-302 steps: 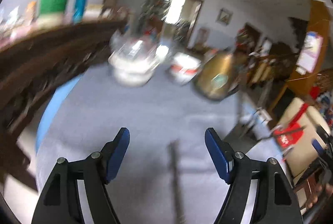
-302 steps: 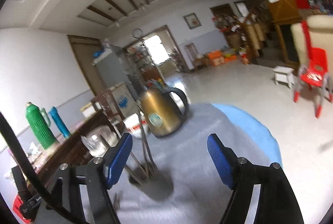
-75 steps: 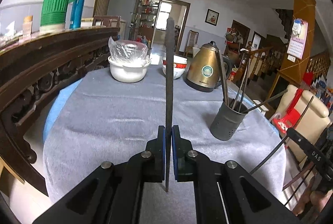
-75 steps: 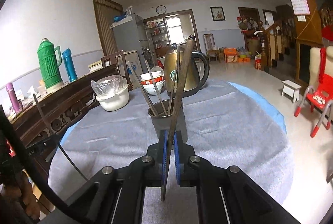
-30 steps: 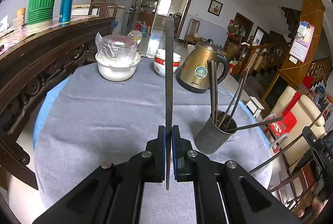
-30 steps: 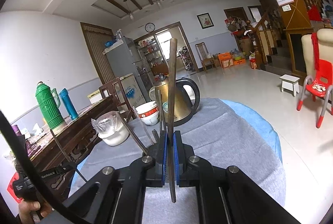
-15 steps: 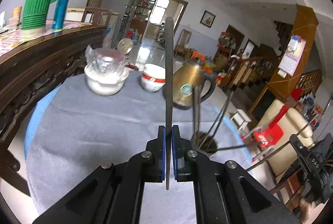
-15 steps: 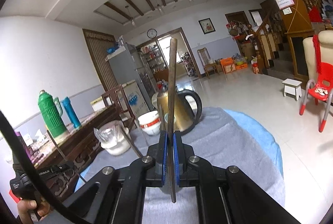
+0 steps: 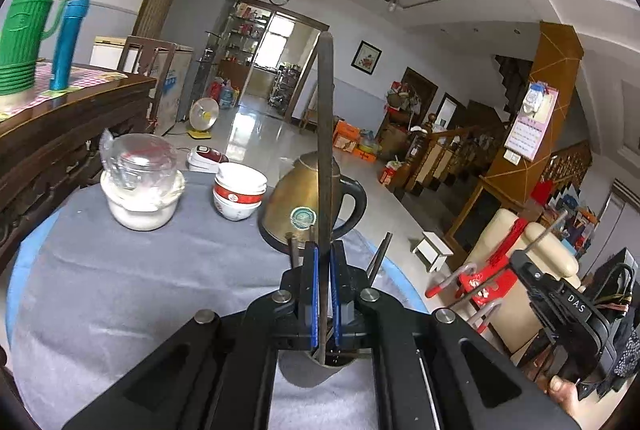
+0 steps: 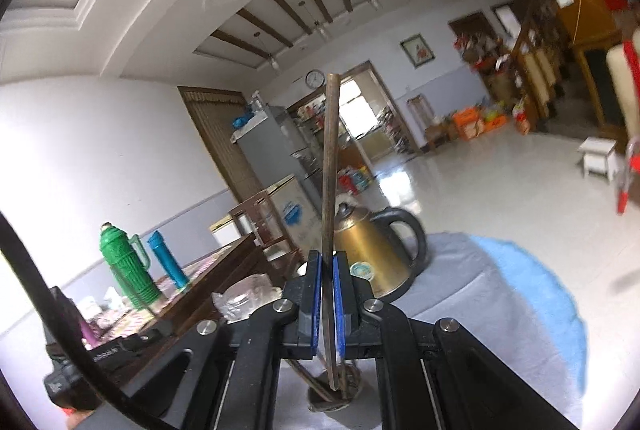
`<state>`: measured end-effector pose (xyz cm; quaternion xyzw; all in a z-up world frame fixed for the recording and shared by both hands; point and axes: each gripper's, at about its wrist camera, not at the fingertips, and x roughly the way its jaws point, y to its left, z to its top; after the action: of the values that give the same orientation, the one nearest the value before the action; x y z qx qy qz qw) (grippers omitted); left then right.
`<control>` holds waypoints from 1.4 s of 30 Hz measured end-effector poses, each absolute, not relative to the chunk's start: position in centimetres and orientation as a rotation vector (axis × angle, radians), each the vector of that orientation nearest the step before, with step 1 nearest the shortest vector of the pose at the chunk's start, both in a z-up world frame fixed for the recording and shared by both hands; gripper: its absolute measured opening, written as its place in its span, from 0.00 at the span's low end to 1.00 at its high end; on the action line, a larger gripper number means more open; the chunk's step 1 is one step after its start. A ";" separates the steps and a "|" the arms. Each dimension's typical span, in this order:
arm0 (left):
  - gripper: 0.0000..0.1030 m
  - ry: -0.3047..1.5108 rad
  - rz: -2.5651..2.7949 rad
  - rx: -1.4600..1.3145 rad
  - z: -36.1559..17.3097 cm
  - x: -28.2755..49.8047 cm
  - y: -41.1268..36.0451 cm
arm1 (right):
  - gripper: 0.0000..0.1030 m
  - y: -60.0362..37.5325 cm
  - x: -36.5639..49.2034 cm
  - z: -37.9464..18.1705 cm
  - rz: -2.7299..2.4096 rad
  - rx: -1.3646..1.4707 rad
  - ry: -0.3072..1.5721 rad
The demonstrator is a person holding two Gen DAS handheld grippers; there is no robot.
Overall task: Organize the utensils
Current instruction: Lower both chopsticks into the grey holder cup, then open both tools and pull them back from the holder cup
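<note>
My left gripper (image 9: 324, 290) is shut on a dark chopstick (image 9: 325, 134) held upright. Its lower end sits in the mouth of the grey utensil holder (image 9: 312, 374) directly below the jaws. Other chopsticks (image 9: 378, 258) lean out of that holder. My right gripper (image 10: 327, 294) is shut on a brown chopstick (image 10: 330, 166), also upright, its lower tip over the holder (image 10: 334, 396), which shows below the jaws with sticks in it.
A brass kettle (image 9: 296, 206) stands just behind the holder on the grey tablecloth (image 9: 120, 278). Stacked bowls (image 9: 238, 196) and a plastic-covered white bowl (image 9: 140, 190) sit further left. A dark wooden sideboard (image 9: 60, 134) with green and blue flasks runs along the left.
Both grippers have closed in over the holder, which now sits right under the jaws. The left chopstick's lower end has gone into the holder. Both stay shut on their chopsticks.
</note>
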<state>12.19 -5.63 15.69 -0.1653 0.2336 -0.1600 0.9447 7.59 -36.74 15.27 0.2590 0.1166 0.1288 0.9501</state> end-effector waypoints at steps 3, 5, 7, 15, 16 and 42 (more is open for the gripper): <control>0.05 0.497 -0.329 -0.330 14.9 13.4 -6.8 | 0.06 -36.3 9.6 14.3 0.283 0.524 0.269; 0.05 0.510 -0.329 -0.324 14.4 14.3 -7.4 | 0.06 -36.2 10.7 13.8 0.293 0.521 0.286; 0.05 0.525 -0.331 -0.319 13.8 15.2 -8.1 | 0.06 -36.4 11.7 13.2 0.311 0.519 0.308; 0.05 0.558 -0.324 -0.295 12.3 17.1 -9.2 | 0.06 -35.4 14.9 10.9 0.360 0.485 0.380; 0.05 0.557 -0.322 -0.288 12.2 17.2 -9.3 | 0.06 -35.3 15.0 10.8 0.363 0.483 0.385; 0.32 0.672 -0.337 -0.170 9.3 18.3 -11.0 | 0.09 -32.1 18.0 6.0 0.466 0.388 0.572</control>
<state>18.27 -10.99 9.26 -0.0828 0.3279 -0.1642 0.9266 18.01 -32.09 6.04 0.1883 0.2777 0.2263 0.9144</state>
